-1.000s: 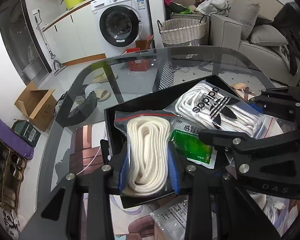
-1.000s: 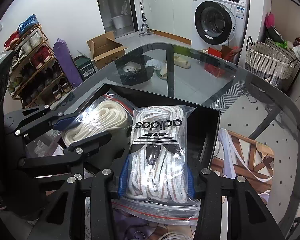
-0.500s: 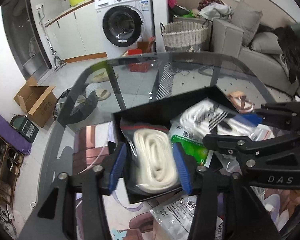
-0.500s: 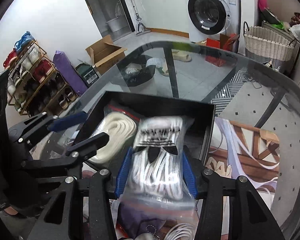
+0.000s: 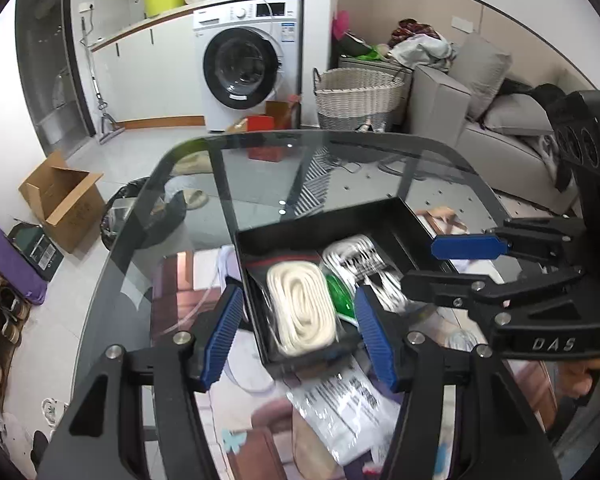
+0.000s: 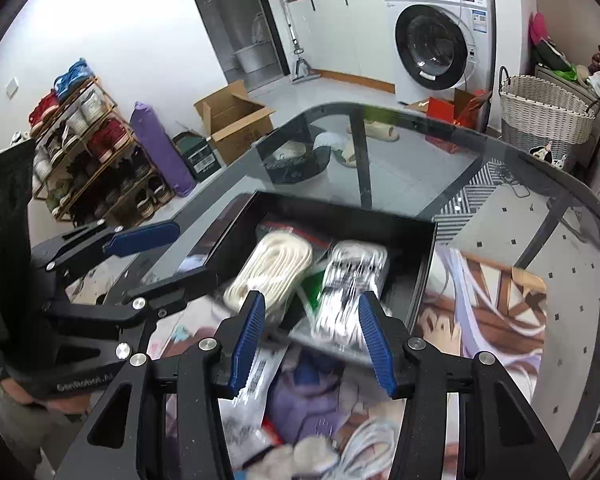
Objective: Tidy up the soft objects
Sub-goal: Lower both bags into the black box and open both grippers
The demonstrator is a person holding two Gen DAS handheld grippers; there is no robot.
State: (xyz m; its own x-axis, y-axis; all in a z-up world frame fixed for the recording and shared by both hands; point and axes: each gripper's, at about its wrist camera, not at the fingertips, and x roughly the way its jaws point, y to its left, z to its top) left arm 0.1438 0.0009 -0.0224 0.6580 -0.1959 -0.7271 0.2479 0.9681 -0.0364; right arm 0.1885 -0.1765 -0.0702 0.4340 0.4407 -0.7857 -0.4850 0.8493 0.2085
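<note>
I hold one gripper in each hand over a dark glass table (image 5: 172,216). On the table sits a black tray (image 5: 312,232).

My left gripper (image 5: 300,332) has its two blue pads apart. Nothing is squeezed between them. It hangs above the near end of the tray. In the tray, right under it, lies a bag of cream laces (image 5: 302,306). The laces are coiled up in a clear bag with a red strip at the far end.

My right gripper (image 6: 312,336) has its blue pads apart too. It holds nothing. Below it lies a bag of white and black laces (image 6: 350,284). That bag is blurry. Its far part is in the tray and its near end sticks out over the near edge of the tray.

The two bags lie side by side in the tray. The cream one is on the left. A small green packet (image 5: 340,296) peeks out between them.

In front of the tray, nearer to me, a white printed packet (image 5: 344,404) lies on the table. Some white cords (image 6: 364,444) lie there as well.
</note>
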